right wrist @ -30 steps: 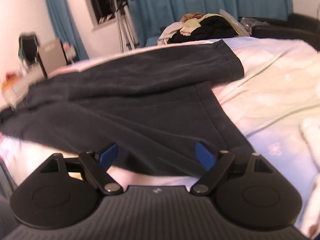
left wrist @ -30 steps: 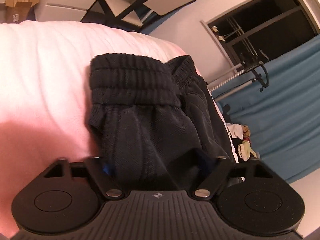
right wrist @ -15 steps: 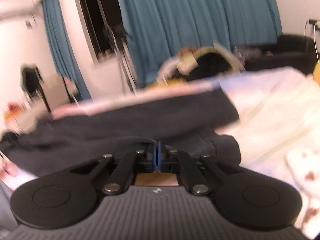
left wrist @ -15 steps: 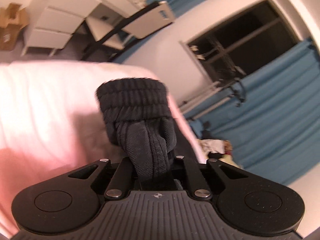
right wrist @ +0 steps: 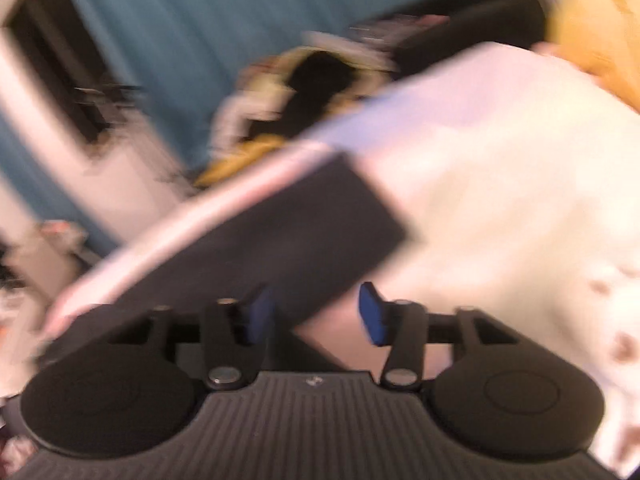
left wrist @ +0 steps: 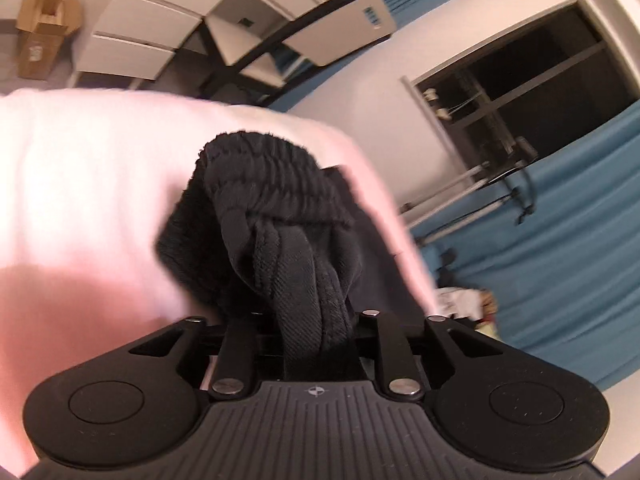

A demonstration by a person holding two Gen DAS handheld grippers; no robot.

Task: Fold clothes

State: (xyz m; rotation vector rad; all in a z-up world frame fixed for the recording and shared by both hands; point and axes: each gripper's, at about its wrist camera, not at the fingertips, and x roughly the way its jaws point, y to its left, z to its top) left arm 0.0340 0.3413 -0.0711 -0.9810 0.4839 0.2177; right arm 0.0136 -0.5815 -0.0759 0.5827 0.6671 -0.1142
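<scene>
1. Left gripper [left wrist: 316, 344]: jaws narrow, a thick bunch of the black shorts [left wrist: 276, 216] wedged between them. The log-side motion says the jaws have just been opening a bit; fabric sits in the gap, pads hidden behind it, so it reads as a grip on the cloth.
2. Ribbed waistband [left wrist: 260, 168] stands up ahead of the left gripper, lifted off the pink bedsheet [left wrist: 80, 184]. Bare sheet to its left; the bed's far edge runs just behind the waistband.
3. Beyond that edge: white drawers [left wrist: 132, 28], cardboard box [left wrist: 42, 32], dark window [left wrist: 532, 92], blue curtain [left wrist: 560, 240].
4. Right gripper [right wrist: 316, 314]: jaws have just been opening; blue pads [right wrist: 372, 314] stand apart. Dark cloth [right wrist: 256, 248] crosses the gap near the left pad; view is motion-blurred, but the pads don't seem to press on it.
5. In the right view, the shorts' straight hem ends at a square corner toward the right, with pale bedding [right wrist: 500, 184] open past it.
6. Clothes pile [right wrist: 304, 92] sits at the bed's far end, well apart from the corner.
</scene>
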